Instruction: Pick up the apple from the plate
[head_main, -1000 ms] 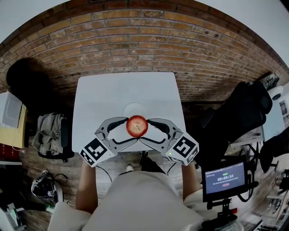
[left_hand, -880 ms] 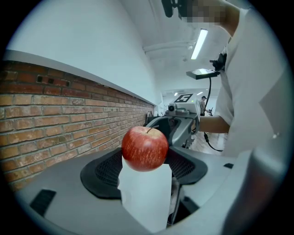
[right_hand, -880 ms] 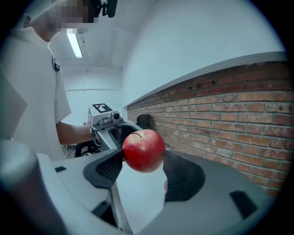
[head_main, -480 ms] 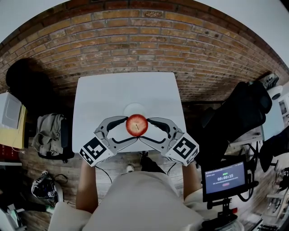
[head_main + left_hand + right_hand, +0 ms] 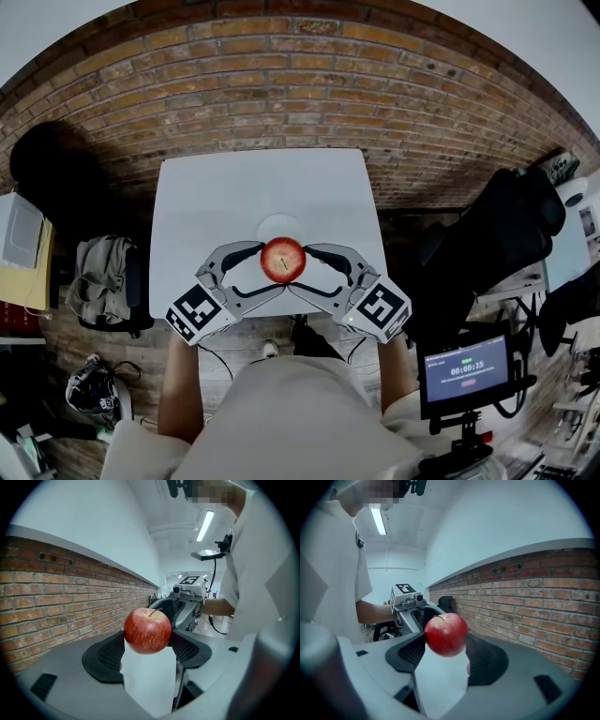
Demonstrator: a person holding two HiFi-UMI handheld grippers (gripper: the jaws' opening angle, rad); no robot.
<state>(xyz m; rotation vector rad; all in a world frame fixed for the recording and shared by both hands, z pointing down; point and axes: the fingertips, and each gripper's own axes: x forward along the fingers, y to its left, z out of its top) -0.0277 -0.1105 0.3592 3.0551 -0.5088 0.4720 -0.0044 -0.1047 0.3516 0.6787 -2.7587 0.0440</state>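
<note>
Since 1 second ago the apple [image 5: 283,260] has crept slightly up the head view, toward the plate [image 5: 278,224], and both grippers have shifted with it by about as little. The timer screen [image 5: 466,370] at the lower right has also ticked on.

The apple hangs in the air above the white table [image 5: 216,202], off the plate, whose pale rim shows just beyond it. The 2 grippers meet on it from opposite sides. The left gripper [image 5: 149,641] comes in from the person's left, and its own view shows the red fruit filling the gap at the tips of its 2 dark pads [image 5: 108,656], stem up, with the white tabletop showing below. The right gripper [image 5: 443,646] mirrors this: its jaws stand a moderate way apart and the apple sits between their tips, touching the pads [image 5: 487,660] on both sides. Each gripper view shows the other gripper facing it just behind the fruit. Both grippers are therefore closed onto the apple, cradling it together.

In the head view the 2 marker cubes [image 5: 195,314] sit near the table's near edge, 1 on each side of the person's light shirt [image 5: 300,422]. A brick wall [image 5: 281,84] runs along the far side of the table and appears beside it in both gripper views.
</note>
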